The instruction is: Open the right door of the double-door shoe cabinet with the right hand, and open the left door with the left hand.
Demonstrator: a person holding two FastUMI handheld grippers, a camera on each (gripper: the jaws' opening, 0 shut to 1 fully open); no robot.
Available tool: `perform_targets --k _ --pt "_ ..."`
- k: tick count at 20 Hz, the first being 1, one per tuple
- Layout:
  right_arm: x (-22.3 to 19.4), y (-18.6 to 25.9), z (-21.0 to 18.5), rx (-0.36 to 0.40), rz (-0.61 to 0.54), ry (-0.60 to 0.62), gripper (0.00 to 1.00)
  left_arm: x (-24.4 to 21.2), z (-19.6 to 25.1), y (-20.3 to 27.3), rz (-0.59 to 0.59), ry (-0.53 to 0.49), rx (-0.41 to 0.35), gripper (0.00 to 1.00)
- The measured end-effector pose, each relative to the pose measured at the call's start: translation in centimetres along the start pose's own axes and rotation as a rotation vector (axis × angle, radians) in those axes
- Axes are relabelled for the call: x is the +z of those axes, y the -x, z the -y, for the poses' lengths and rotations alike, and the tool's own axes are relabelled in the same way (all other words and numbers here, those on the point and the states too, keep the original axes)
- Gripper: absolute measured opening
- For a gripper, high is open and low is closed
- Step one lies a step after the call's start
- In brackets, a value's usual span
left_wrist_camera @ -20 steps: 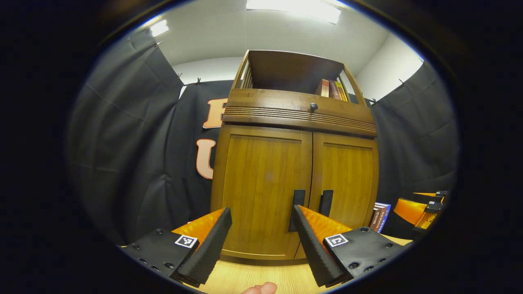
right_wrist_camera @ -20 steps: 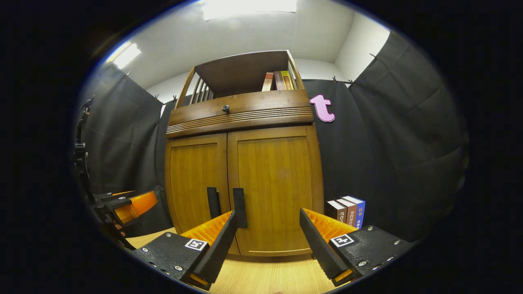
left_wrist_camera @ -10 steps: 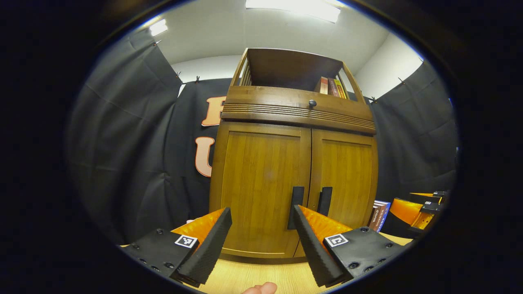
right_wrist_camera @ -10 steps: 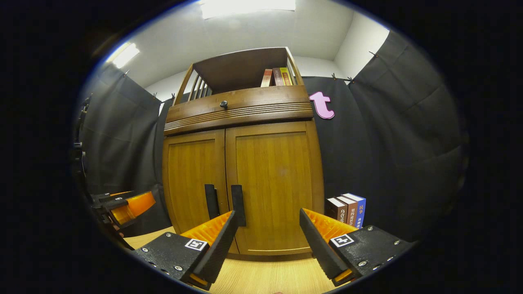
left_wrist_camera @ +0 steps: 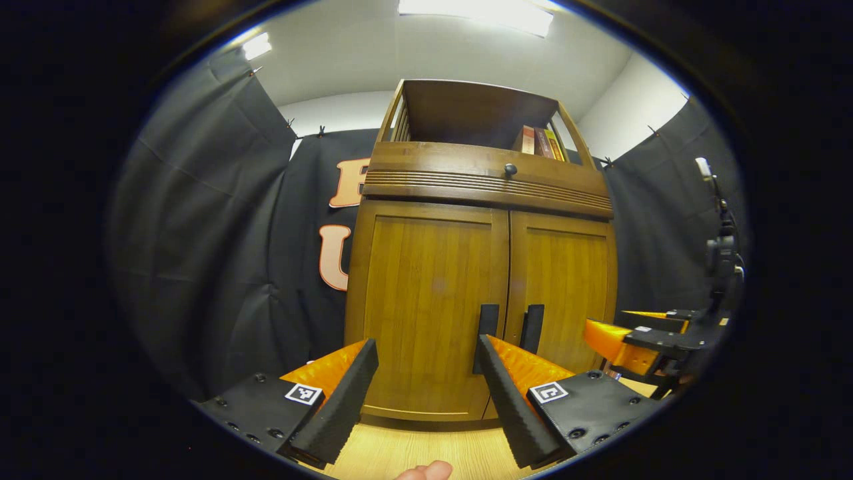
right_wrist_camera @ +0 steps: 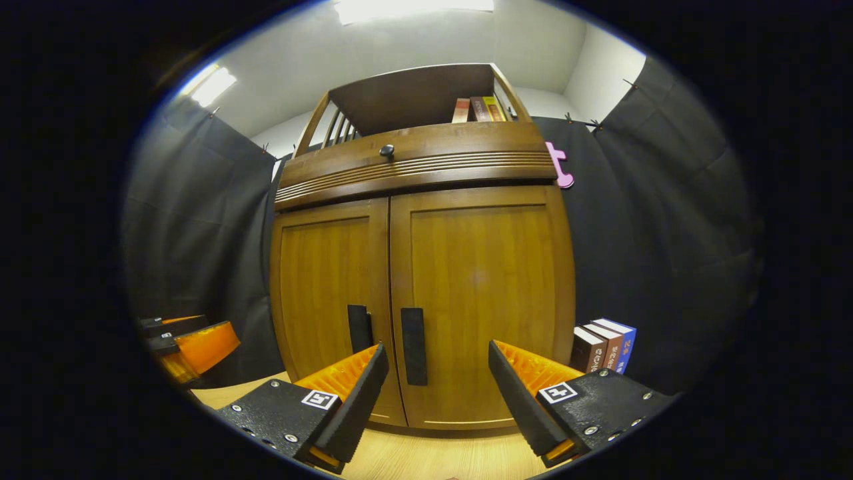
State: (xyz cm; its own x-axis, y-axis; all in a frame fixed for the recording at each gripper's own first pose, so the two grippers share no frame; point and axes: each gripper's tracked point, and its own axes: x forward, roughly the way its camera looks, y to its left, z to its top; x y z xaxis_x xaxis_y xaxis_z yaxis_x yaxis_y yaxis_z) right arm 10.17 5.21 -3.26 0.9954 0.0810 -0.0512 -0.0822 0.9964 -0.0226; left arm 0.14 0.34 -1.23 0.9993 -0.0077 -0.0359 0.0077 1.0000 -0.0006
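The wooden shoe cabinet (left_wrist_camera: pixel 480 293) stands ahead with both doors closed. In the right gripper view its right door (right_wrist_camera: pixel 486 280) carries a dark vertical handle (right_wrist_camera: pixel 413 347), and the left door (right_wrist_camera: pixel 326 287) has its own handle (right_wrist_camera: pixel 360 328). My right gripper (right_wrist_camera: pixel 438 350) is open, a short way in front of the right door, with the right handle just above its left finger. My left gripper (left_wrist_camera: pixel 425 347) is open before the left door (left_wrist_camera: pixel 426 300); its right finger covers the lower end of the left handle (left_wrist_camera: pixel 488 321). Farther right, the right gripper (left_wrist_camera: pixel 640 337) nears the right door (left_wrist_camera: pixel 566 287).
The cabinet stands on a light wooden tabletop (right_wrist_camera: pixel 426 460). Above the doors is a drawer with a round knob (right_wrist_camera: pixel 386 151), and books (right_wrist_camera: pixel 480 109) stand on the open top shelf. More books (right_wrist_camera: pixel 603 347) stand right of the cabinet. The left gripper (right_wrist_camera: pixel 193 343) shows at far left.
My right gripper has moved forward toward the right door, so the cabinet looks larger and the right handle nearer. The left gripper has hardly moved. Both doors are still closed.
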Motion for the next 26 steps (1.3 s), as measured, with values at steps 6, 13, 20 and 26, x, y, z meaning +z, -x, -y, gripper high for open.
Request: perform_targets --k 6,13,20,26 --pt "-0.3 -7.7 -1.5 -0.004 0.034 0.105 0.94 -0.4 -0.1 0.7 -0.003 0.003 -0.004 0.97" --pt "-3.5 -12.1 -1.4 -0.038 -0.039 0.098 0.86 -0.6 -1.4 0.8 -0.004 -0.004 0.013 0.97" --pt "-3.9 -13.6 -0.9 -0.063 -0.064 0.041 0.72 -1.4 -1.9 0.2 -0.015 0.003 0.02 0.97" --pt "-4.0 -13.9 -1.9 -0.031 -0.067 0.057 0.62 -1.8 -1.5 -0.3 -0.017 0.018 0.011 0.97"
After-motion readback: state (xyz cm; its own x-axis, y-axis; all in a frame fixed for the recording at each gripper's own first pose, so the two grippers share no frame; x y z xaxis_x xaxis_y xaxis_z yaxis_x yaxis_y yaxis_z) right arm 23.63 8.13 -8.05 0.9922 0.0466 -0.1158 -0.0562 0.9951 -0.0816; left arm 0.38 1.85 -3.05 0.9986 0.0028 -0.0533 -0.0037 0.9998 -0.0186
